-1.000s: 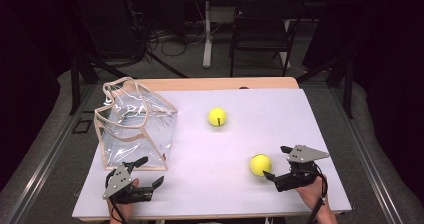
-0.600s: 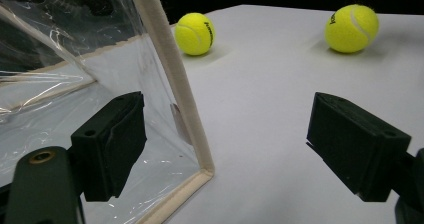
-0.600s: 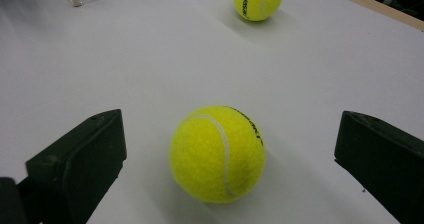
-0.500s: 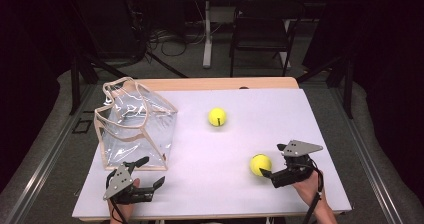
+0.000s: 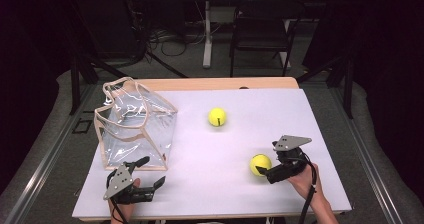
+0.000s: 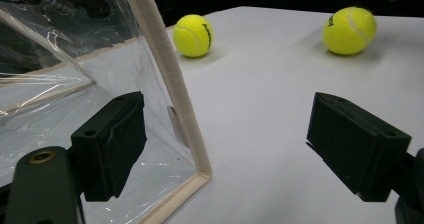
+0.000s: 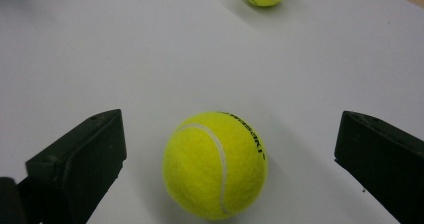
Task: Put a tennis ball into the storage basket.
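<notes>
Two claws, a see-through bag and two yellow balls on a white table.

The big white table (image 5: 200,184) holds a clear bag (image 5: 134,126) with tan edges, standing at the left side. The left claw (image 5: 145,173) sits low by the bag's near corner, its jaws wide apart and holding nothing. The right claw (image 5: 264,173) is at the right side, jaws wide too, one on each side of the near ball (image 5: 260,163) without touching it. The far ball (image 5: 217,117) rests alone in the middle, well apart from both claws.
</notes>
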`<action>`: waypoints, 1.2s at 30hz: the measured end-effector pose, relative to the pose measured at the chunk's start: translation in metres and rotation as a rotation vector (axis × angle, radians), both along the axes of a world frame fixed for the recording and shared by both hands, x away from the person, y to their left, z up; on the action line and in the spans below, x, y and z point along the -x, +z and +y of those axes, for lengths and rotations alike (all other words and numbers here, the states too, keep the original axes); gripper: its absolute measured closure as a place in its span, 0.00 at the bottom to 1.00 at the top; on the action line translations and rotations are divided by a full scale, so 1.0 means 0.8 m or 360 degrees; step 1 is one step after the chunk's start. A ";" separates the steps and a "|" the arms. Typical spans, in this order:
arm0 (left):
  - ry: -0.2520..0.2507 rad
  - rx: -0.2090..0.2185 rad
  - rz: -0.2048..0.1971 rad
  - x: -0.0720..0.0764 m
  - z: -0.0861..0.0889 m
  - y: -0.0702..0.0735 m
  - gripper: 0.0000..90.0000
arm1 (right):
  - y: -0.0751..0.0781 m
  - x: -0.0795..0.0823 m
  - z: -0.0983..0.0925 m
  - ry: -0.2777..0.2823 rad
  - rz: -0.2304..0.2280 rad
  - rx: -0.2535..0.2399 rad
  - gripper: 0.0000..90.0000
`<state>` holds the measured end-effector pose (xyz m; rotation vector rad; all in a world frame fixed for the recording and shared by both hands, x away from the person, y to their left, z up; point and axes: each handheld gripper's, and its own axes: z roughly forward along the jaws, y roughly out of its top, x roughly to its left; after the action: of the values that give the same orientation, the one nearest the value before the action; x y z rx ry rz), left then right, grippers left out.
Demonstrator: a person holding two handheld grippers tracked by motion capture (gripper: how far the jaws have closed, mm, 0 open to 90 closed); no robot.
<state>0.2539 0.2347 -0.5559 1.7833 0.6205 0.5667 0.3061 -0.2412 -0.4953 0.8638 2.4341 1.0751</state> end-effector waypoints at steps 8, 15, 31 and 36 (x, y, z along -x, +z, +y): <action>-0.0001 -0.0001 -0.0004 0.000 -0.001 0.001 0.17 | -0.008 -0.010 0.006 0.0032 0.0098 0.0040 0.00; 0.0004 0.0004 -0.0012 0.002 -0.001 0.002 0.17 | -0.013 -0.015 0.009 0.0042 0.0167 0.0065 0.00; -0.0001 -0.0006 -0.0009 0.001 -0.002 0.001 0.17 | -0.026 -0.020 0.014 0.0058 0.0230 0.0095 0.00; -0.0003 -0.0003 -0.0007 0.000 0.000 0.001 0.17 | -0.031 -0.022 0.016 0.0061 0.0249 0.0118 0.00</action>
<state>0.2536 0.2344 -0.5551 1.7835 0.6151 0.5700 0.3238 -0.2284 -0.5200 0.9120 2.6106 0.9567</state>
